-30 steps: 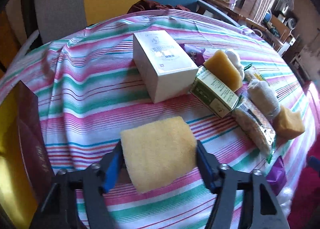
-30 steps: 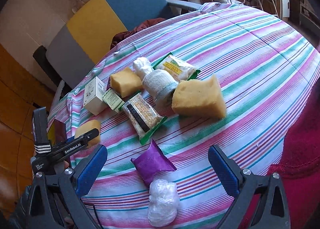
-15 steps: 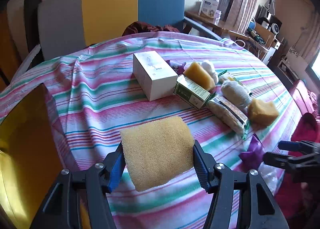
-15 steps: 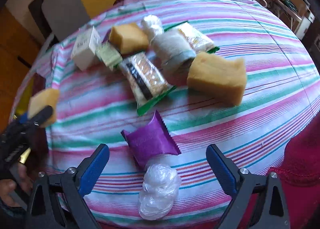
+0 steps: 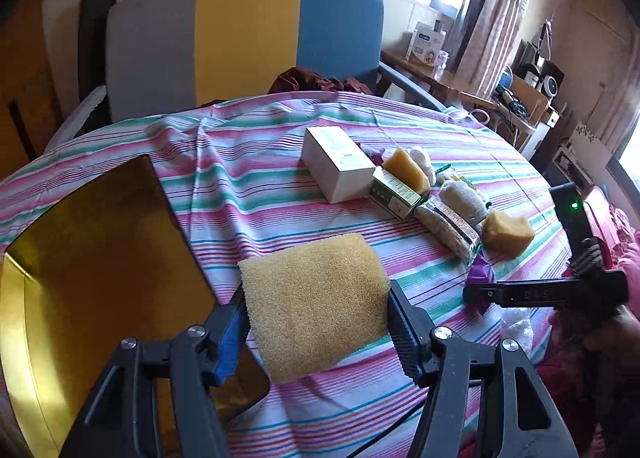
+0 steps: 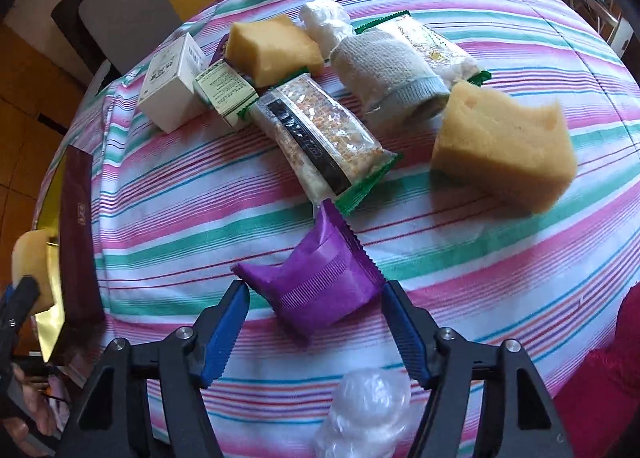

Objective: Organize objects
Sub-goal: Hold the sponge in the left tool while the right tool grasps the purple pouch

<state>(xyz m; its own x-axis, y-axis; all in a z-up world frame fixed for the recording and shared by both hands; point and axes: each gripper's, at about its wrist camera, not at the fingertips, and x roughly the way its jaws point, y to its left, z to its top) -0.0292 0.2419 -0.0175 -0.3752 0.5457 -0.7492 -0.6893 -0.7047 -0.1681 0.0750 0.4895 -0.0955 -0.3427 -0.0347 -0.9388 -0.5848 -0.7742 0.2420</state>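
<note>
Carrying a yellow sponge point(image 5: 314, 308) clamped between its jaws, the left gripper point(image 5: 316, 322) has lifted away from the item cluster and now hangs over the tabletop's point(image 5: 248, 193) left edge, just beside the gold-lined box point(image 5: 100, 278) — likely the drop spot. The right gripper point(image 6: 316, 322), jaws wide open and holding nothing, has closed in on the purple packet point(image 6: 320, 282) near the tabletop's near edge; the packet now sits between the jaws, apparently untouched. Probably the next grab. Plastic wad point(image 6: 364, 414) lies just beneath.

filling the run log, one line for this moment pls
left gripper: shut on sponge | right gripper: open around purple packet
</note>
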